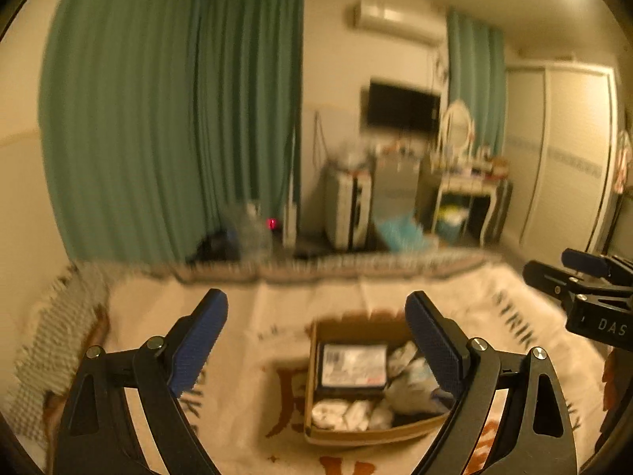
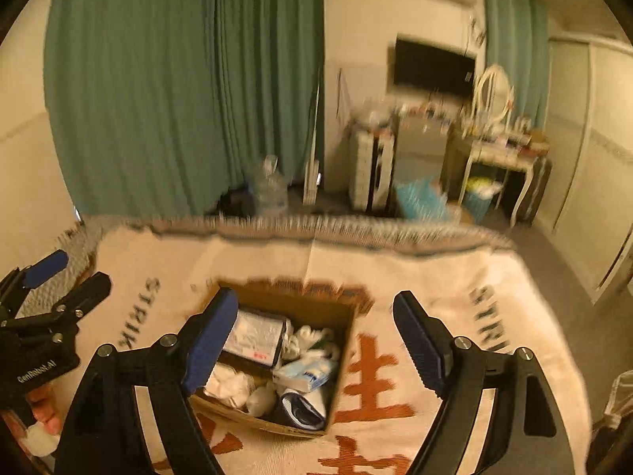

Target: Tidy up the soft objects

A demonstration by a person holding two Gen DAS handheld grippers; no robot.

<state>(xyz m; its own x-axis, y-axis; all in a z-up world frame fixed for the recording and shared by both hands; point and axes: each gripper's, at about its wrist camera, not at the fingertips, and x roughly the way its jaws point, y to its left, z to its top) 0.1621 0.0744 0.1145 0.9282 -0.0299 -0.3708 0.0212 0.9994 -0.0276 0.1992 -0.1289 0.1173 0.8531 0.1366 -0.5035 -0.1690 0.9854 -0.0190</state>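
Box [image 2: 277, 360] sits low centre, just under right claw [image 2: 316, 336], nearer than left claw [image 1: 316, 340]. Both spread wide, holding nothing.

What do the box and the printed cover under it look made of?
Box: plain brown cardboard, matte, with thin walls and raw edges. Printed cover: looks like woven fabric, cream with orange and black lettering, ribbed texture and a fringed far edge; the exact fibre is unclear.
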